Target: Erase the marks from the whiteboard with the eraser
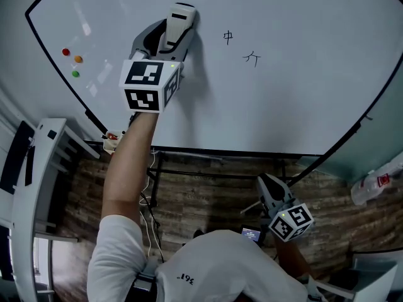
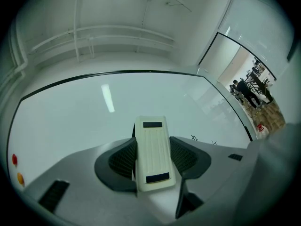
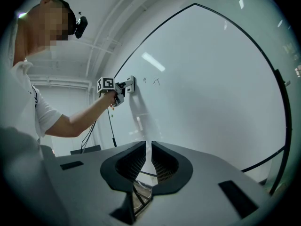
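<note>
A white eraser [image 1: 181, 14] [image 2: 151, 152] is clamped between the jaws of my left gripper [image 1: 175, 29] [image 2: 152, 144], which is shut on it and holds it against the whiteboard [image 1: 296, 99] [image 2: 66, 121]. Two small black marks [image 1: 228, 38] [image 1: 252, 58] sit on the board just right of the eraser; in the left gripper view the marks [image 2: 194, 138] show beyond the right jaw. My right gripper [image 1: 264, 182] [image 3: 149, 157] hangs low below the board's bottom edge, shut on nothing. From the right gripper view the left gripper [image 3: 123, 86] presses the board beside the marks [image 3: 150, 81].
Red [image 1: 65, 51], orange [image 1: 78, 59] and green [image 1: 75, 74] magnets dot the board's left part. A white rack [image 1: 38, 181] stands at the left, a plastic bottle [image 1: 376, 182] at the right, wood floor [image 1: 208, 200] below. People [image 2: 245, 91] stand far off.
</note>
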Demonstrator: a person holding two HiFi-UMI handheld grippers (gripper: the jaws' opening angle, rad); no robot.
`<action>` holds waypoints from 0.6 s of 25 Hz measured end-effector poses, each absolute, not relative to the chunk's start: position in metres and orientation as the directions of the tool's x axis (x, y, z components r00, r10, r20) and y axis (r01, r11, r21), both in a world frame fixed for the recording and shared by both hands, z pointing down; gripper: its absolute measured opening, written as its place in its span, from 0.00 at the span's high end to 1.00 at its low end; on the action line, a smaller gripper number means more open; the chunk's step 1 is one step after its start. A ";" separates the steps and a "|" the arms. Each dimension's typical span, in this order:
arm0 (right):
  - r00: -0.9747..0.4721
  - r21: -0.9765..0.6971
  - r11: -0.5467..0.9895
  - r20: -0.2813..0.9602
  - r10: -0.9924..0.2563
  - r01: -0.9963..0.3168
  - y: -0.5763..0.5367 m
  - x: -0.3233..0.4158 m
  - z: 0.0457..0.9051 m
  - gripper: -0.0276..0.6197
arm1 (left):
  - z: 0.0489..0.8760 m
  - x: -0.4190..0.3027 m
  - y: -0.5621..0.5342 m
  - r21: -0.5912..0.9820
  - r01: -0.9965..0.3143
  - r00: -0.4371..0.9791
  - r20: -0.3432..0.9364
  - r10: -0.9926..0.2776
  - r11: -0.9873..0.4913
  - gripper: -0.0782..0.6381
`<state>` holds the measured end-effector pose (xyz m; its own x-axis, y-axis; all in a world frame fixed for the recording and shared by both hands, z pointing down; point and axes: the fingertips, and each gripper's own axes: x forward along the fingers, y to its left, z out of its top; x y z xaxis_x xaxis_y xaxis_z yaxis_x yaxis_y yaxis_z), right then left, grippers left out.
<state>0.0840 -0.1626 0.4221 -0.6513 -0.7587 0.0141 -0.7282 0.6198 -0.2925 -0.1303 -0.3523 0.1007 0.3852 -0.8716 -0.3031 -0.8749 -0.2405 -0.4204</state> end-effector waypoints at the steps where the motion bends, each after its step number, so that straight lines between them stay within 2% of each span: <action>1: -0.651 -0.292 0.620 0.014 -0.759 -0.728 -0.163 0.084 0.422 0.90 | 0.103 -0.126 -0.353 -0.428 -0.871 0.388 -0.300 -0.871 -0.241 0.57; 15: -0.642 -0.309 0.609 0.010 -0.766 -0.731 -0.160 0.093 0.427 0.90 | 0.126 -0.081 -0.354 -0.469 -0.840 0.427 -0.256 -0.867 -0.275 0.57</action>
<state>0.0933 -0.1604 0.4273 -0.6425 -0.7662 0.0101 -0.7307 0.6087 -0.3091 -0.0813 -0.3538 0.1261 0.4268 -0.8673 -0.2564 -0.8396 -0.2746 -0.4687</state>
